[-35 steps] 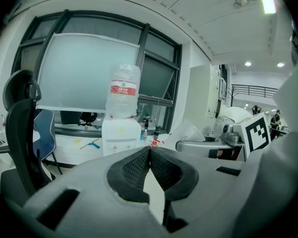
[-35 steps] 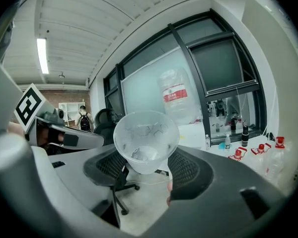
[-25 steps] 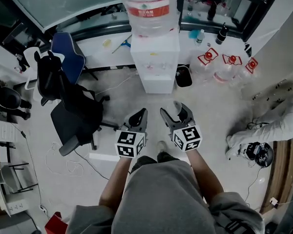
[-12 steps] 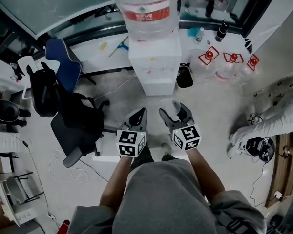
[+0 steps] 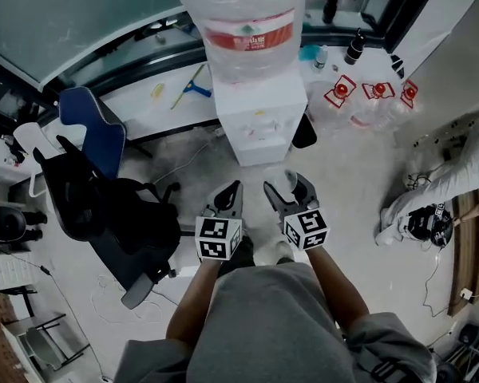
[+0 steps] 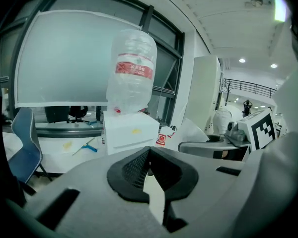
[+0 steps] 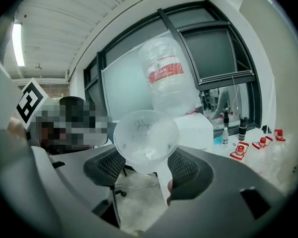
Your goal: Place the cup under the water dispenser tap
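Observation:
The white water dispenser (image 5: 259,122) with a big clear bottle (image 5: 243,22) on top stands on the floor just ahead of both grippers. My right gripper (image 5: 291,191) is shut on a clear plastic cup (image 5: 290,179). In the right gripper view the cup (image 7: 145,142) sits upright between the black pads (image 7: 186,170), its mouth facing the camera, with the bottle (image 7: 166,76) and the dispenser (image 7: 196,130) behind it. My left gripper (image 5: 227,198) is shut with nothing in it, level with the right one. Its own view shows the dispenser (image 6: 129,133) ahead. The taps are too small to make out.
A black office chair (image 5: 104,206) and a blue chair (image 5: 92,126) stand to the left. Spare water bottles with red caps (image 5: 375,94) lie at the right, and a black bin (image 5: 303,130) is beside the dispenser. A person in white (image 5: 431,198) is low on the floor at far right.
Both grippers have moved forward toward the dispenser, which now looms larger and closer. The cup stays in the right gripper.

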The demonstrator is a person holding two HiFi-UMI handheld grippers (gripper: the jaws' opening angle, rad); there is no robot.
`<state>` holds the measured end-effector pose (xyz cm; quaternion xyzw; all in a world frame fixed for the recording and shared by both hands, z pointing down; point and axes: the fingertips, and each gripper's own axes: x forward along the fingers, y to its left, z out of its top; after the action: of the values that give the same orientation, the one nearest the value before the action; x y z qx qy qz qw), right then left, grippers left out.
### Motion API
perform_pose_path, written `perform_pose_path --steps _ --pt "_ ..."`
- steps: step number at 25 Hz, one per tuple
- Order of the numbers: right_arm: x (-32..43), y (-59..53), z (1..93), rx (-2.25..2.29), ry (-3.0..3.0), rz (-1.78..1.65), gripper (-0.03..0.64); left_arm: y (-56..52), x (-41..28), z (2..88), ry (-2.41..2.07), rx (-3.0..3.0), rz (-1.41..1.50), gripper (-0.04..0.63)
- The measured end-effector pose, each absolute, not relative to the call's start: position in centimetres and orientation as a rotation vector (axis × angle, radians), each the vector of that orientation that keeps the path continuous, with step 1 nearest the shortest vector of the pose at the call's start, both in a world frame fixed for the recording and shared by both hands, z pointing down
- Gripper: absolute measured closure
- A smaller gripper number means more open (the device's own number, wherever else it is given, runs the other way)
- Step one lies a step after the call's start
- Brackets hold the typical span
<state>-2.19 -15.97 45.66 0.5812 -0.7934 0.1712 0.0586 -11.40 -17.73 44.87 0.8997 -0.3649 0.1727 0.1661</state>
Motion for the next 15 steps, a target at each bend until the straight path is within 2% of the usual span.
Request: perform_pose_path --steps 15 --pt "-4.7 -20.8 50.2 1.93 -2.179 0.573 0.353 -24.3 -13.8 50.3 -0.817 2.55 0.566 0.586"
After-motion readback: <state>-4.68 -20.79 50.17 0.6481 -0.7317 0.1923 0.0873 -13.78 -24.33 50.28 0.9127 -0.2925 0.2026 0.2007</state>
